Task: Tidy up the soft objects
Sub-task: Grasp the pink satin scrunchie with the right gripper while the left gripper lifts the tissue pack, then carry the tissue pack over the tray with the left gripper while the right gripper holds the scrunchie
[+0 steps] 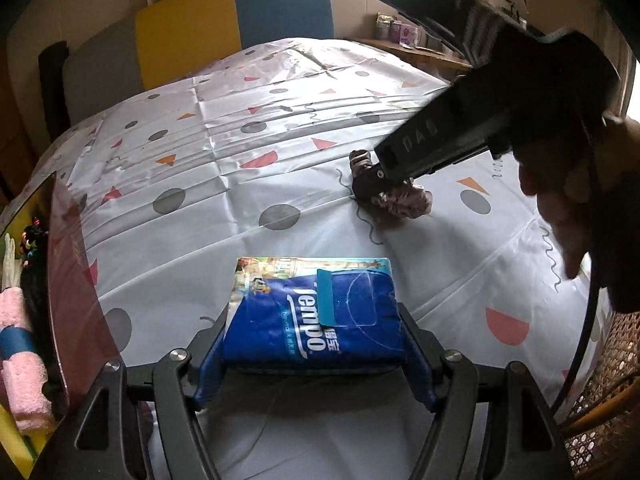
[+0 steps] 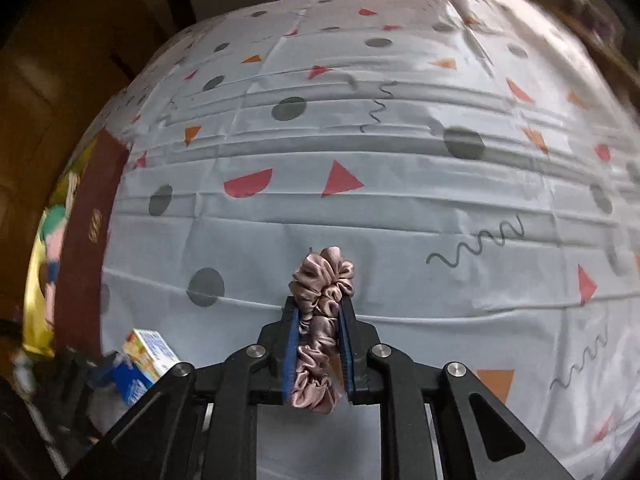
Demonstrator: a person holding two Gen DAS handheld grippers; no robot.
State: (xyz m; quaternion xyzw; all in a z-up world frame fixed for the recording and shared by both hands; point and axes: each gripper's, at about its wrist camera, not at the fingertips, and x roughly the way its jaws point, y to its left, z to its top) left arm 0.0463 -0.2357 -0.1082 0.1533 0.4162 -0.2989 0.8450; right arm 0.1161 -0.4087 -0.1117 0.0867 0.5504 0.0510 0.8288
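Note:
My left gripper (image 1: pixel 314 320) is shut on a blue Tempo tissue pack (image 1: pixel 316 312) and holds it just over the patterned tablecloth (image 1: pixel 224 184). The pack also shows in the right wrist view (image 2: pixel 146 364) at the lower left. My right gripper (image 2: pixel 318 316) is shut on a dusty-pink satin scrunchie (image 2: pixel 320 320), squeezed between the blue pads. In the left wrist view the right gripper (image 1: pixel 380 180) reaches in from the right and its tips sit on the scrunchie (image 1: pixel 400 200) at the cloth.
A dark red-rimmed box (image 1: pixel 68 280) at the table's left edge holds pink rolled towels (image 1: pixel 24 360) and other soft items; it also shows in the right wrist view (image 2: pixel 88 240). A yellow-and-blue chair (image 1: pixel 236 28) stands behind the table. A wicker chair (image 1: pixel 600 400) is at the right.

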